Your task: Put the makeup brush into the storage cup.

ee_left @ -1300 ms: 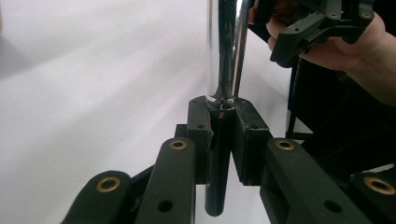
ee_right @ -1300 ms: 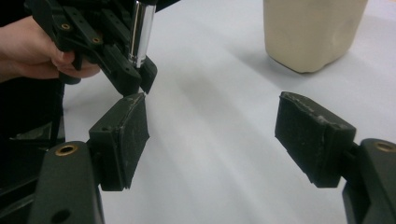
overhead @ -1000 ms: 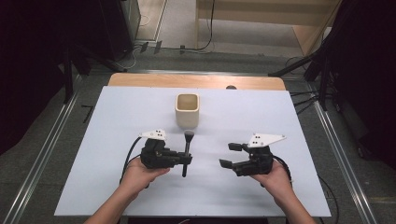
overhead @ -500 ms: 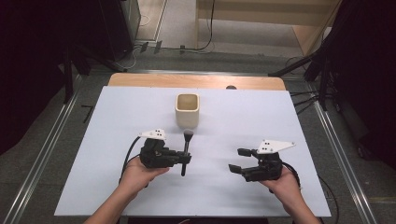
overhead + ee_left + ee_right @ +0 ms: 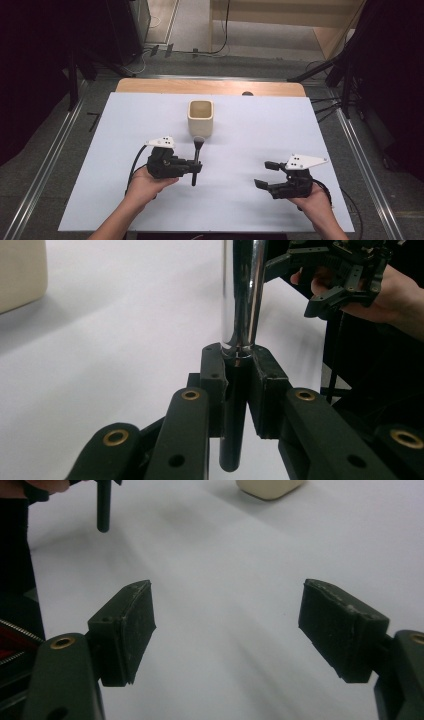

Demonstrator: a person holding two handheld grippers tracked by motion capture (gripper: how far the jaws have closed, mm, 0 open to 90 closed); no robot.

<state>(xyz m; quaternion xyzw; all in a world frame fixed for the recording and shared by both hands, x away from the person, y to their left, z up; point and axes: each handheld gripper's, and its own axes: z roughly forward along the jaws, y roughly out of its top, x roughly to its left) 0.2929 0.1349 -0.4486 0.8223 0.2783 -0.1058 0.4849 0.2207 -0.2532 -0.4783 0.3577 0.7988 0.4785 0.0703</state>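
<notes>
A make-up brush [image 5: 196,157] with a black handle, chrome ferrule [image 5: 243,295] and dark bristle head hangs level over the white table [image 5: 250,130]. My left gripper [image 5: 195,167] is shut on its handle [image 5: 234,430], bristles pointing at the cream cup [image 5: 201,117], which stands upright just beyond them. My right gripper [image 5: 262,174] is at the near right, apart from the brush. Its jaws have just been opening and stand wide with nothing between them [image 5: 227,625]. The right gripper view also shows the handle's end [image 5: 103,505] and the cup [image 5: 267,487].
A wooden strip [image 5: 210,86] runs along the table's far edge. Metal rails [image 5: 45,165] flank both sides on the floor. The left gripper view shows my right gripper [image 5: 340,270] in the person's hand at the upper right.
My right gripper has moved to the right and nearer the table's front edge. The left gripper and the brush have stayed in place.
</notes>
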